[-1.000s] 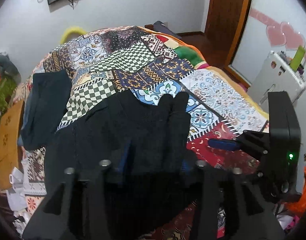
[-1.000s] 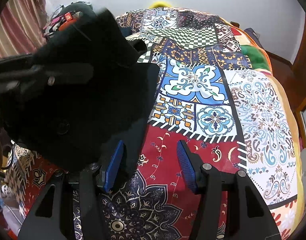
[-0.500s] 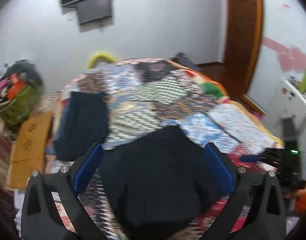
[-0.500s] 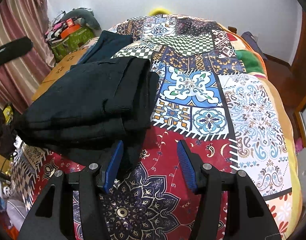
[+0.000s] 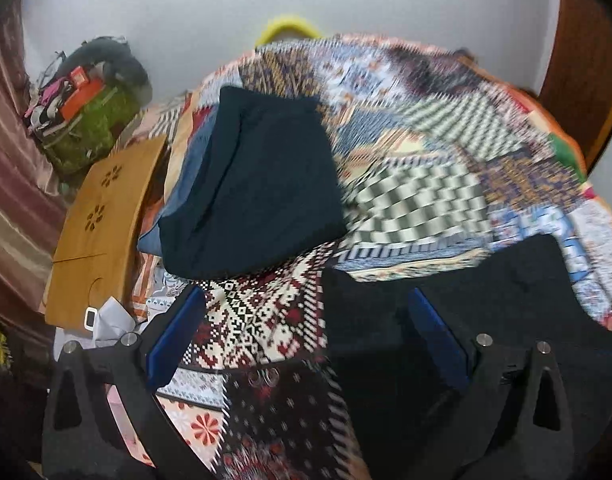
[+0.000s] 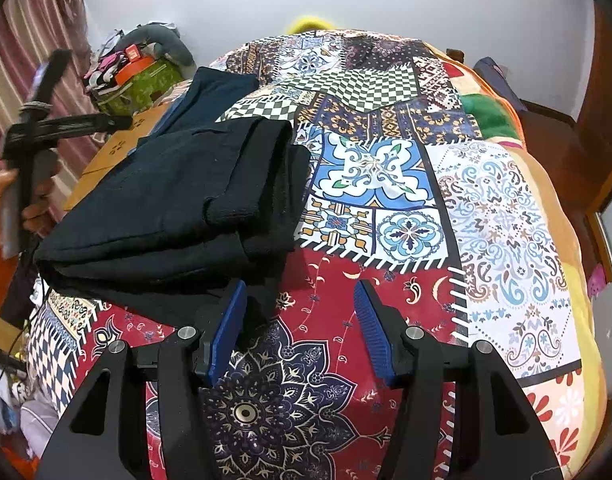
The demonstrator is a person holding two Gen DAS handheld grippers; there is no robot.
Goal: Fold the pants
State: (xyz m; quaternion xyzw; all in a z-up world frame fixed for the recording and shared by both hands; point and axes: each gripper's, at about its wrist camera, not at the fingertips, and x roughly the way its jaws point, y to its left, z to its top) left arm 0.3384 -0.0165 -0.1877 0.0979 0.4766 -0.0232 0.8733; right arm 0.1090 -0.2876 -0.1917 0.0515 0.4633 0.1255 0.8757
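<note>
The black pants (image 6: 174,216) lie folded in a thick stack on the patchwork bedspread (image 6: 497,216). In the left wrist view the black pants (image 5: 505,304) fill the lower right. My left gripper (image 5: 306,340) is open and empty, above the bed just left of the pants; it also shows at the far left of the right wrist view (image 6: 38,120). My right gripper (image 6: 300,320) is open and empty, with its left fingertip (image 6: 230,320) at the near right corner of the stack.
A second folded dark garment (image 5: 250,192) lies farther back on the bed's left side (image 6: 210,96). A wooden lap table (image 5: 102,224) and a green basket of clutter (image 5: 90,120) stand beside the bed on the left. A wooden door frame (image 6: 601,160) is on the right.
My left gripper let go of the black pants, opened wide and swung left and up. The pants dropped into a folded stack on the bed. My right gripper stayed open in place.
</note>
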